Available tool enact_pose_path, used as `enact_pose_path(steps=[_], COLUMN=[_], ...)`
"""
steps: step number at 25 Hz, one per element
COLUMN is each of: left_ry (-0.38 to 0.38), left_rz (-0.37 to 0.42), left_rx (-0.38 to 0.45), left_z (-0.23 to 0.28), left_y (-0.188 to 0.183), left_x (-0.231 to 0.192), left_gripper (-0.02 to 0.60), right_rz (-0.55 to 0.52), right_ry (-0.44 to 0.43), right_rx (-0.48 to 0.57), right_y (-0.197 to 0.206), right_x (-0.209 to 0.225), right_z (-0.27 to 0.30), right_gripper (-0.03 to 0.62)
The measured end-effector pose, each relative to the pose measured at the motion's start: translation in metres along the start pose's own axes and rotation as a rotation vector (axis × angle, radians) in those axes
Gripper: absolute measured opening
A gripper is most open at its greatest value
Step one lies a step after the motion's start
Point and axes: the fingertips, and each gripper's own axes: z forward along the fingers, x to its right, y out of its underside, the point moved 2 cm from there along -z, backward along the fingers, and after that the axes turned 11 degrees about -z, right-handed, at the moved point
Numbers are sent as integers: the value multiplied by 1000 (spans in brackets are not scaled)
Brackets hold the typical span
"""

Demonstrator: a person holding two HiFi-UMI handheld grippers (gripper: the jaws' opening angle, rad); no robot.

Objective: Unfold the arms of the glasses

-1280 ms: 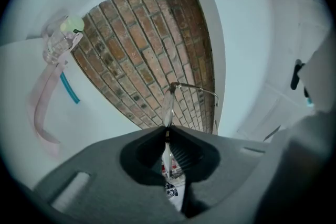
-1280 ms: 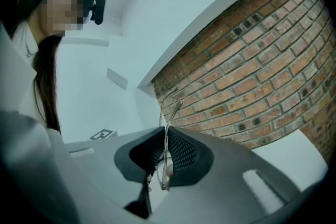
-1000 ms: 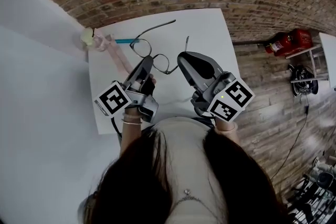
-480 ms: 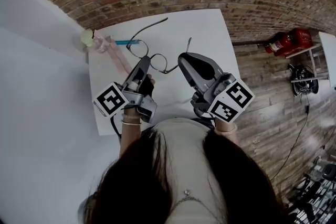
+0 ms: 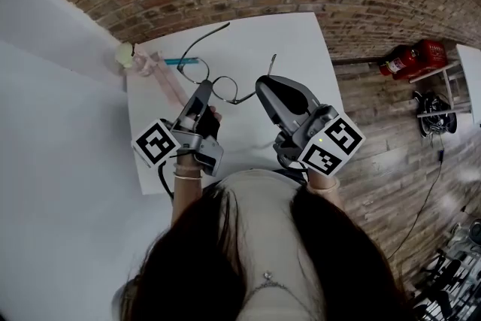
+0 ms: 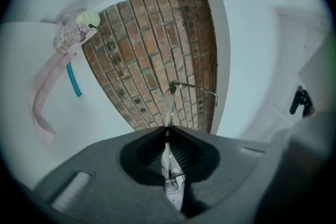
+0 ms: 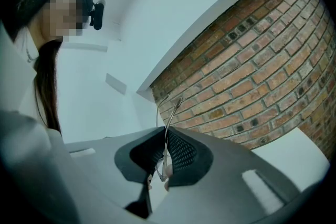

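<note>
Head view, change: glasses point(image 5: 223, 89) swung toward the far left since a second ago, long arm angled steeper; both arms look spread, unfolding near done.
Head view, place: raised over the white table point(image 5: 301, 41), between the grippers.
Left gripper view: left gripper point(image 6: 167, 131) clamped on the edge-on lens rim.
Right gripper view: right gripper point(image 7: 164, 136) pinched tight on a thin wire arm.

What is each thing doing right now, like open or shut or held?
Glasses: held in both tools, one arm swung out.
Left tool: shut on a lens rim.
Right tool: shut on the other arm.
Teal stick: lying on the table.
Small bottle: cap on, by the table's edge.
</note>
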Motion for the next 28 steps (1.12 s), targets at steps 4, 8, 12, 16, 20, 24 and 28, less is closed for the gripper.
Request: enact_pose_path(steps=[4,8,12,16,20,24,28], left_ry=[1,-4,-10,-12,-13,-8,-12], left_rz=[-4,6,11,16,9,6,2], left_rx=[3,1,3,5,6,2,2], left_z=[-1,-1,-1,-1,-1,-1,-1], left_y=[0,1,2,1,1,1,2], left_x=[-1,-2,-2,-2,-3,-4,-5], left_gripper=[23,23,23,23,23,23,23], right_rz=[2,-3,-11,-13,-13,-17,-20], right_ry=[1,3,3,-9,-15,-9,1], right_rx=[-1,-1,-1,-1,12,21,24], right_y=[1,2,2,2,0,-4,-6], right_x=[0,-1,-1,-3,-4,-3,-1], right_z=[-1,-1,-1,-1,-2,-5,-8], right_gripper=[18,20,23,23,29,37,40])
